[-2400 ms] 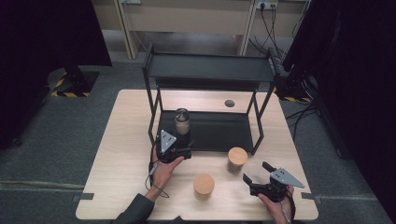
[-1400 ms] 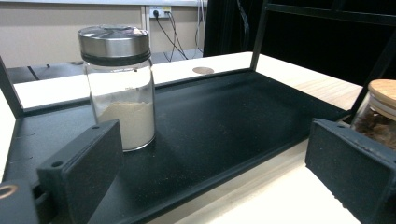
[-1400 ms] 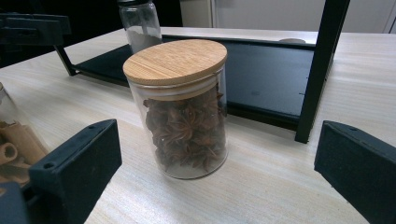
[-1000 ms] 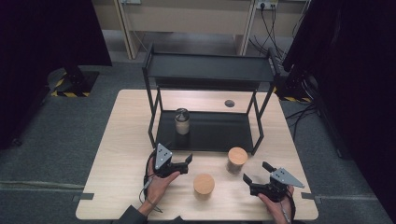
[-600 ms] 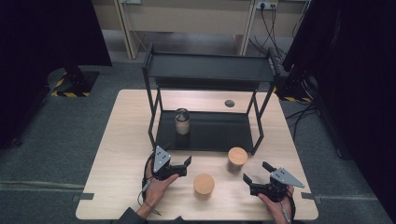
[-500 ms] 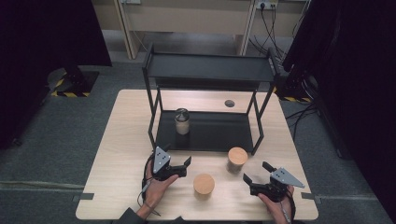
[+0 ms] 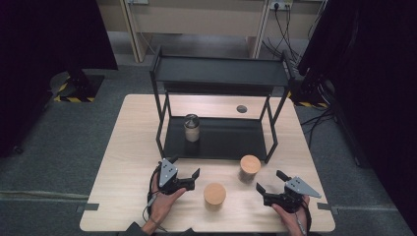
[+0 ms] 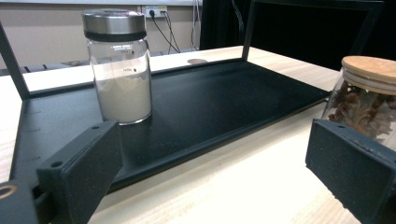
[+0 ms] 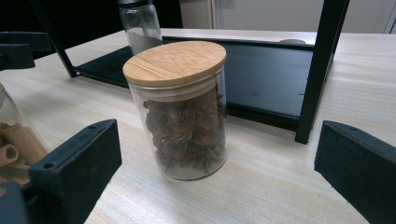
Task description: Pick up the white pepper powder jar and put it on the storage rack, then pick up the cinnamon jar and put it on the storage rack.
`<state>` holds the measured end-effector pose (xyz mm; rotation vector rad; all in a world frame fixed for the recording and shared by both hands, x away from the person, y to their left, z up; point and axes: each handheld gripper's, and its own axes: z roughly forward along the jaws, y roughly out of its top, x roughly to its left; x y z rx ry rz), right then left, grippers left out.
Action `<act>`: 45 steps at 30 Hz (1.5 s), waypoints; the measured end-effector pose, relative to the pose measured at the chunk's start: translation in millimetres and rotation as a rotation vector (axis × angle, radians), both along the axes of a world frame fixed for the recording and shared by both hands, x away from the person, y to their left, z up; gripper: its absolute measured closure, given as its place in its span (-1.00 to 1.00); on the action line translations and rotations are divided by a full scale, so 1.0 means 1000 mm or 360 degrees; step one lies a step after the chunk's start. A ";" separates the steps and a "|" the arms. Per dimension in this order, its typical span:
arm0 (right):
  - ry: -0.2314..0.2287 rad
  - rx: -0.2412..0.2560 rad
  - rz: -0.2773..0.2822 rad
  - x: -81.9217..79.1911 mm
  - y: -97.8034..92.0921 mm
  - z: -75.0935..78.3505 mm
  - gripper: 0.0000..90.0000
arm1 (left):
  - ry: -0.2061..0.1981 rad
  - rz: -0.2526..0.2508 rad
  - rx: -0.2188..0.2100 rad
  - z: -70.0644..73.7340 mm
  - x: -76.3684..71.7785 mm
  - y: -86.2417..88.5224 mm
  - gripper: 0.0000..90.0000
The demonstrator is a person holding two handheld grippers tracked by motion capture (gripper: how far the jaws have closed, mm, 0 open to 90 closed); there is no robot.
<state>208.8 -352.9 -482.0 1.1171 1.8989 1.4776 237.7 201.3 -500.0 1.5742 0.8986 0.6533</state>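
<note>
A glass jar with a metal lid point(image 7: 191, 127) point(image 8: 120, 70), half full of white powder, stands upright on the lower tray point(image 7: 226, 140) of a black rack. A wooden-lidded jar of star anise point(image 7: 249, 167) point(image 9: 182, 112) stands on the table just in front of the rack. Another wooden-lidded jar point(image 7: 215, 194) sits nearer the front edge. My left gripper point(image 7: 193, 180) point(image 8: 210, 163) is open, in front of the rack and apart from the powder jar. My right gripper point(image 7: 269, 181) point(image 9: 215, 172) is open and faces the star anise jar without touching it.
The rack's black posts point(image 9: 322, 65) and top shelf point(image 7: 221, 69) stand over the lower tray. A small dark round hole point(image 7: 241, 108) marks the table behind the rack. Bare wooden tabletop point(image 7: 133, 147) lies left of the rack.
My left gripper has drawn back from the powder jar toward the table's front, leaving the jar standing on the lower tray. The right gripper has stayed still.
</note>
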 end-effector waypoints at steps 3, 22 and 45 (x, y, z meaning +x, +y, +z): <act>0.0001 0.0001 -0.0001 0.000 0.000 0.000 -0.98 | 0.0001 -0.0002 0.0002 0.000 -0.002 0.001 -0.92; -0.0001 -0.0003 -0.0002 0.000 0.000 0.000 -0.98 | 0.0002 -0.0030 0.0023 -0.004 -0.011 0.005 -0.92; -0.0003 0.0001 -0.0003 -0.001 0.000 0.000 -0.98 | -0.0008 -0.0042 0.0059 -0.003 -0.012 0.003 -0.92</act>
